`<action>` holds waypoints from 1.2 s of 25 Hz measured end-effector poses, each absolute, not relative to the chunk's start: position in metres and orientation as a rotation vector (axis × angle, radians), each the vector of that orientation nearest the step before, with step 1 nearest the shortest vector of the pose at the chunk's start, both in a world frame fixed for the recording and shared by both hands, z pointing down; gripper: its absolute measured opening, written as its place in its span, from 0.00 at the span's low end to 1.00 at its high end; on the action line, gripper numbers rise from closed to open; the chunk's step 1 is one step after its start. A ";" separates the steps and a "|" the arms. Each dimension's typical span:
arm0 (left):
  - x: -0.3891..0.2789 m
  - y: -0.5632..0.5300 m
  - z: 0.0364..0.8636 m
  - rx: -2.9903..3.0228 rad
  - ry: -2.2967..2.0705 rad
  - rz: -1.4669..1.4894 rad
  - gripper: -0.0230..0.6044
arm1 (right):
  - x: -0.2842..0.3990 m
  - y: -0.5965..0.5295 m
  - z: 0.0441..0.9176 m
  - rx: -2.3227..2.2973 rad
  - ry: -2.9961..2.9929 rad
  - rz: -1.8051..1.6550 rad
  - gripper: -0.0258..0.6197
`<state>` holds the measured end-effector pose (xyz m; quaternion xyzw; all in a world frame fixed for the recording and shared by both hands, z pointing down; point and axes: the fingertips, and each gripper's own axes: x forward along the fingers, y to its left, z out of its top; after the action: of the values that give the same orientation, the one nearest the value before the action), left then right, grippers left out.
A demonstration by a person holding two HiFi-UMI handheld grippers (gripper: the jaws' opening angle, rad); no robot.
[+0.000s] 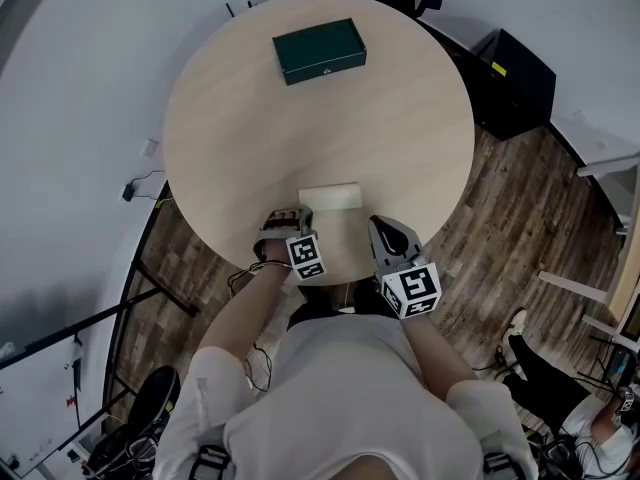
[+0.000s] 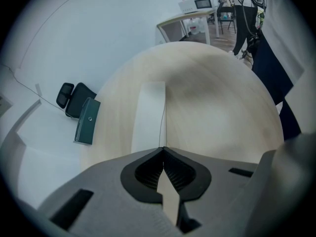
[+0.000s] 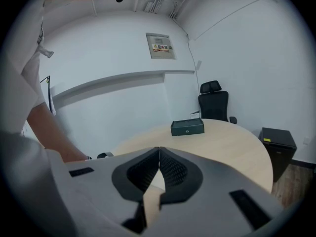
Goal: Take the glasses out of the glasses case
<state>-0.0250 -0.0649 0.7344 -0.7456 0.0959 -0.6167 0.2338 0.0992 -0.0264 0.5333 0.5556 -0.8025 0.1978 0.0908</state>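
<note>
Nearest me, my left gripper (image 1: 285, 214) and right gripper (image 1: 379, 224) hang over the near edge of the desk (image 1: 410, 138), each pair of jaws pressed together on nothing. Just beyond the left one lies a flat white piece (image 1: 330, 197); I cannot tell what it is. Far across sits the dark green glasses case (image 1: 320, 51), lid down, well apart from both grippers, the glasses unseen inside. My worry is the lid: if I pry it without bracing the case, it may skid over the smooth top, perhaps off the far edge.
</note>
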 end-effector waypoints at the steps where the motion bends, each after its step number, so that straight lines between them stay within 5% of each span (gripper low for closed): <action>1: -0.025 -0.064 0.734 -2.048 0.265 -1.694 0.05 | 0.098 -0.027 0.534 1.643 -2.385 0.585 0.06; 30: -0.026 -0.063 0.734 -2.013 0.221 -1.677 0.05 | 0.036 -0.031 0.646 0.506 -1.897 -0.177 0.06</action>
<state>-0.0263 -0.0630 0.7339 -0.7406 0.0812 -0.6170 0.2536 0.0364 -0.0310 0.6462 0.2139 -0.8022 -0.0748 0.5523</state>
